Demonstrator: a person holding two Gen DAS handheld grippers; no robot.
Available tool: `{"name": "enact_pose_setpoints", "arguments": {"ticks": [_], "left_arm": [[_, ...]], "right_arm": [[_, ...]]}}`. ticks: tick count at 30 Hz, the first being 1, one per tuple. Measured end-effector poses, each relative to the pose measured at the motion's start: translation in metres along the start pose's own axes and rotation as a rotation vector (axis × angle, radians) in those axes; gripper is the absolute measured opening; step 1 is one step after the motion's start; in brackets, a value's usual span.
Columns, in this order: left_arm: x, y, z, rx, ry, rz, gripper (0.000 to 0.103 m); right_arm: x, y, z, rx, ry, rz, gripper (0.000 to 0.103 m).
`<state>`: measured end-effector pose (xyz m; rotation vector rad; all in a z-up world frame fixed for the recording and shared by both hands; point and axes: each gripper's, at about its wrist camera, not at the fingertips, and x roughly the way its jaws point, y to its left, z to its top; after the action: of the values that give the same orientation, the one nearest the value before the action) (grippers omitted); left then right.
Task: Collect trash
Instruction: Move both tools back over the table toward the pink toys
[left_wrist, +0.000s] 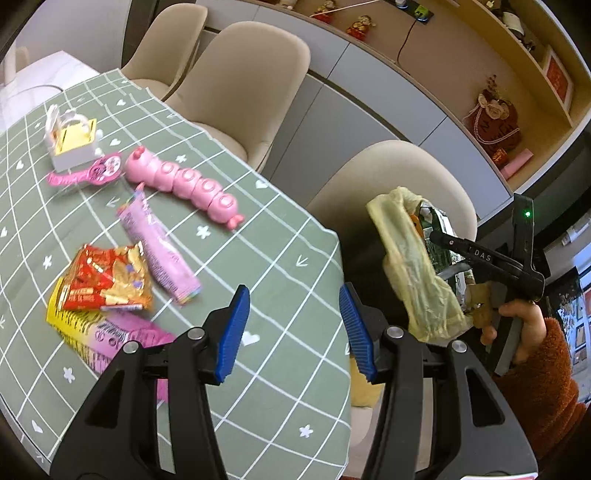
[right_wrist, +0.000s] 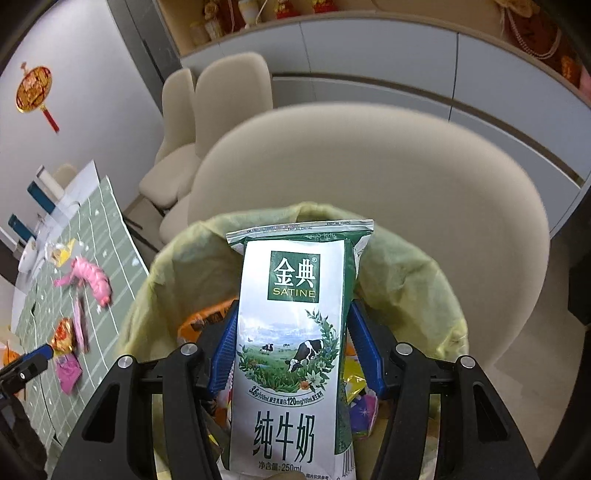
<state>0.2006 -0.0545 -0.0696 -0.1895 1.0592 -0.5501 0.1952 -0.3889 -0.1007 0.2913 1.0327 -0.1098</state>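
My right gripper (right_wrist: 291, 343) is shut on a green and white Satine milk carton (right_wrist: 291, 332), held upright over a yellow-green trash bag (right_wrist: 402, 280) with wrappers inside. The left wrist view shows that bag (left_wrist: 410, 266) and the right gripper (left_wrist: 480, 254) beyond the table's right edge. My left gripper (left_wrist: 293, 328) is open and empty above the green checked tablecloth (left_wrist: 266, 236). To its left lie a red and gold wrapper (left_wrist: 107, 280), a pink wrapper (left_wrist: 159, 247) and a yellow and pink packet (left_wrist: 99, 332).
A pink caterpillar toy (left_wrist: 184, 181), a pink toy watch (left_wrist: 92, 171) and a small white and yellow toy (left_wrist: 70, 136) lie farther back on the table. Beige chairs (left_wrist: 240, 85) stand around it. A cabinet with ornaments runs along the wall.
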Motion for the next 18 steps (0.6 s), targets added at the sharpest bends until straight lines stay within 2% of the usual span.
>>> {"name": "enact_pose_setpoints", "arguments": {"ticks": [3, 8, 14, 18], "left_arm": [[-0.002, 0.005, -0.006, -0.006, -0.001, 0.015, 0.048], [-0.011, 0.019, -0.016, -0.024, -0.017, 0.053, 0.048], [-0.026, 0.055, -0.037, -0.111, -0.033, 0.123, 0.048], [-0.040, 0.078, -0.047, -0.173, -0.054, 0.175, 0.048]], "right_arm": [[0.007, 0.000, -0.002, 0.004, 0.023, -0.007, 0.054], [-0.003, 0.000, 0.001, 0.006, 0.006, -0.004, 0.054], [-0.035, 0.008, 0.002, -0.013, -0.073, -0.001, 0.055], [-0.060, 0.029, 0.002, -0.084, -0.153, 0.020, 0.055]]}}
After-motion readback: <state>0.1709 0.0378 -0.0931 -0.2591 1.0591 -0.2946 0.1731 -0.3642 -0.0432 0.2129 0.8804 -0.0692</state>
